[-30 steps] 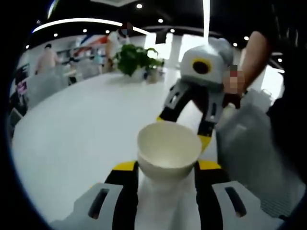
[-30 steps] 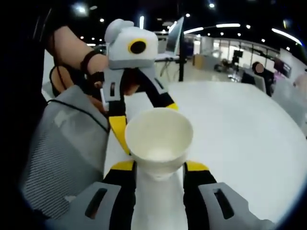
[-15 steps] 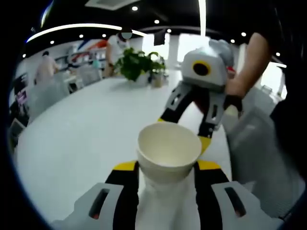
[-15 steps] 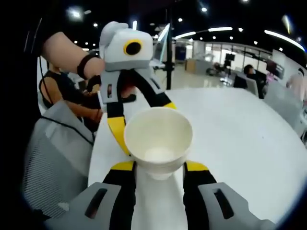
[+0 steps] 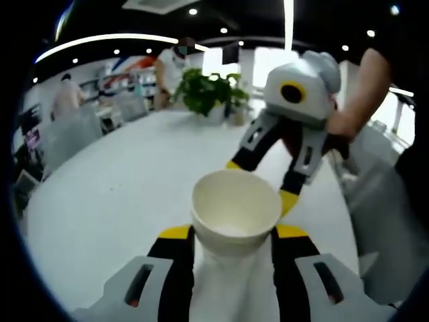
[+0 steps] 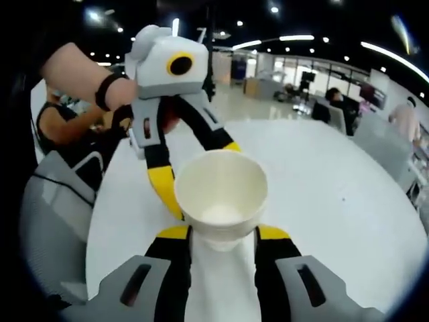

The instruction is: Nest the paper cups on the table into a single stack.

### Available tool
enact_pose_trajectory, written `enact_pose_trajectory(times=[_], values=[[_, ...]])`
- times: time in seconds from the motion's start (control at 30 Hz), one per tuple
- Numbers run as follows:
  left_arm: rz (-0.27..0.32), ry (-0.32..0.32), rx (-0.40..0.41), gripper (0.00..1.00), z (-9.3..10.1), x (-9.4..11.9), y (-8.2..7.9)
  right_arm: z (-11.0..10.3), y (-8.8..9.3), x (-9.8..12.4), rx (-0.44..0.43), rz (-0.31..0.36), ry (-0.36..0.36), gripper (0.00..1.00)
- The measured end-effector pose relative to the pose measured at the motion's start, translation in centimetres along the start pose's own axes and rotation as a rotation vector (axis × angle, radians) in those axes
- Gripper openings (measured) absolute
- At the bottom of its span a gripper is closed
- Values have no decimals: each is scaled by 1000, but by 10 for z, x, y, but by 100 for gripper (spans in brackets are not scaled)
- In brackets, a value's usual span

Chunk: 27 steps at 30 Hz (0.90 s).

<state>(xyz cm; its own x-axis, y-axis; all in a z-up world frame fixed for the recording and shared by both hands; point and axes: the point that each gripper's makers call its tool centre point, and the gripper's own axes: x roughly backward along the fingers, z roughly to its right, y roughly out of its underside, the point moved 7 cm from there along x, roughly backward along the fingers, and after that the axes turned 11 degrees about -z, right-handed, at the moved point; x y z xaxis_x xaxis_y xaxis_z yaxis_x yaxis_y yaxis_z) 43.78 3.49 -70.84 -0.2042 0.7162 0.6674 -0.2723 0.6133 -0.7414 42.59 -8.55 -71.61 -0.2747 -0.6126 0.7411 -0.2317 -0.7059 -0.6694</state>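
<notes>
The light is all overhead: small round ceiling spots and long strips burn white against a dark ceiling. In the left gripper view a window behind the potted plant (image 5: 213, 92) is blown out to pure glare. The white table (image 5: 120, 194) throws that light back so evenly that shadows on it are faint. The paper cup (image 5: 236, 213) sits soft and pale, its inside shaded only slightly. Past the plant, people and furniture smear into blur. Straight lines bow near each view's edge, where brightness falls off; the ceiling strips curve.
</notes>
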Motion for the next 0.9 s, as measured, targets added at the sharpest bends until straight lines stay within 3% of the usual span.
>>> enact_pose_trajectory(times=[0.37, 0.63, 0.9], values=[[-11, 7, 82, 43, -37, -20, 6, 35, 2, -25, -58, -37, -6, 33], [-8, 8, 128, 43, -41, -26, 16, 36, 4, -34, -56, -39, -18, 32], [1, -18, 151, 45, -41, -25, 16, 37, 7, -31, -85, -12, -4, 33]])
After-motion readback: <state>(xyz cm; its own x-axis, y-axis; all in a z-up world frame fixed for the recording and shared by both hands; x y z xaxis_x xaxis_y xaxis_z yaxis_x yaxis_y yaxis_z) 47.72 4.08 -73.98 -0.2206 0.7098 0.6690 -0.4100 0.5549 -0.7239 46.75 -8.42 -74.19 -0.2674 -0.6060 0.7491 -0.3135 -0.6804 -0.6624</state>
